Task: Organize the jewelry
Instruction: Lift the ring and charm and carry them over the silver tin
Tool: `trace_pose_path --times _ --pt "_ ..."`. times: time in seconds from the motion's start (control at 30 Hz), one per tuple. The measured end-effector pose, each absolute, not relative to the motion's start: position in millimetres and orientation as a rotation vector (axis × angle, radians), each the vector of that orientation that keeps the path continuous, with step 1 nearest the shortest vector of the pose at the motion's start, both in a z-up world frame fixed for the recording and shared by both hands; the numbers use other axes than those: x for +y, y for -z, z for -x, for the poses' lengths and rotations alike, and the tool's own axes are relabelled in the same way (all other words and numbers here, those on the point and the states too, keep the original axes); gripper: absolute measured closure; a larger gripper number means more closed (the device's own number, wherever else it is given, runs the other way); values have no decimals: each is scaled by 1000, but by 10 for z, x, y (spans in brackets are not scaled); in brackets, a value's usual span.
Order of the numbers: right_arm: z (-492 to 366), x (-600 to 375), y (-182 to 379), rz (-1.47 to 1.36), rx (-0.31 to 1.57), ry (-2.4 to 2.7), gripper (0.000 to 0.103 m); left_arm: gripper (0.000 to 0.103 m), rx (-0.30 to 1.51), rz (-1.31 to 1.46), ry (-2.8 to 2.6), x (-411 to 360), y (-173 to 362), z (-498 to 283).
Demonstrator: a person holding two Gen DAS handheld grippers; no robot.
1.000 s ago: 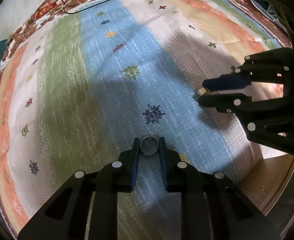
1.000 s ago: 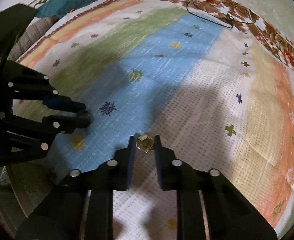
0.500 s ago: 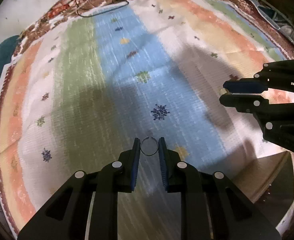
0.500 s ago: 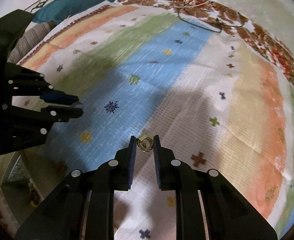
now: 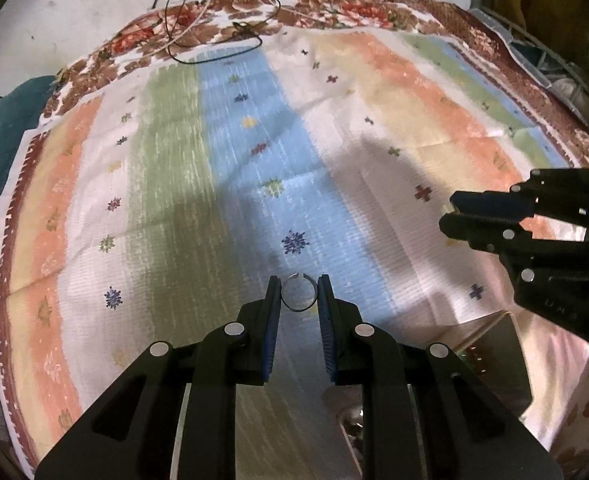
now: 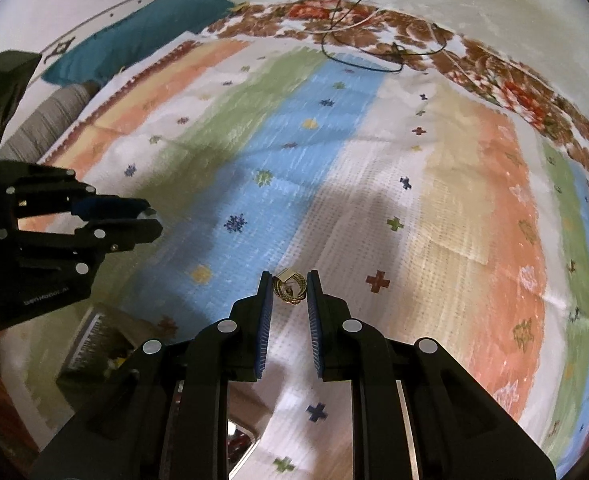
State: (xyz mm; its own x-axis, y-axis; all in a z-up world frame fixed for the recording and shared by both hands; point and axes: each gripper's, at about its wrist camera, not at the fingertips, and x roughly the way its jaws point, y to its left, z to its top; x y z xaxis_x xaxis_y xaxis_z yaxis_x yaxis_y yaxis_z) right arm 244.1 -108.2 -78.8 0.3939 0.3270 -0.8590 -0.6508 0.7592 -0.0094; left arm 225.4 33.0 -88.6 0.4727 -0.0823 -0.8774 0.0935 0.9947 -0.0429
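Note:
A thin silver ring with a gap at its top is pinched between the blue pads of my left gripper, held above the striped cloth. My right gripper is shut on a gold ring with a square face, also lifted off the cloth. In the left wrist view the right gripper enters from the right. The right wrist view has the left gripper reaching in from the left.
The cloth covers a bed with a floral brown border. Thin cables lie at its far edge by the pale wall. A teal pillow sits at the far left. A box-like container stands below the near edge of the cloth.
Both grippers have risen from the cloth with their rings still pinched, so more of the bed and wall shows. The container below the near edge has come into view.

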Motion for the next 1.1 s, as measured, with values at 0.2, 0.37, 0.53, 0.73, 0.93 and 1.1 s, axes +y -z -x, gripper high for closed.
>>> trace_pose_path --times 0.2,0.37,0.53,0.73,0.93,1.1 --pt "-2350 -1134 624 321 973 -585 85 85 1038 1 65 296 751 -2136" --pt "-2253 -1174 551 308 973 -546 85 85 1021 24 66 256 624 -2029" --pt "-2131 -1267 430 266 958 -506 85 85 997 37 78 211 499 -1895" --pt "-1946 -1309 333 243 955 -497 85 85 970 58 87 190 355 -1725" --pt "-1784 -1330 245 218 936 -489 85 85 945 50 93 121 257 -1544" --pt "-1612 -1338 216 200 935 -504 85 85 920 64 99 91 151 -1411"
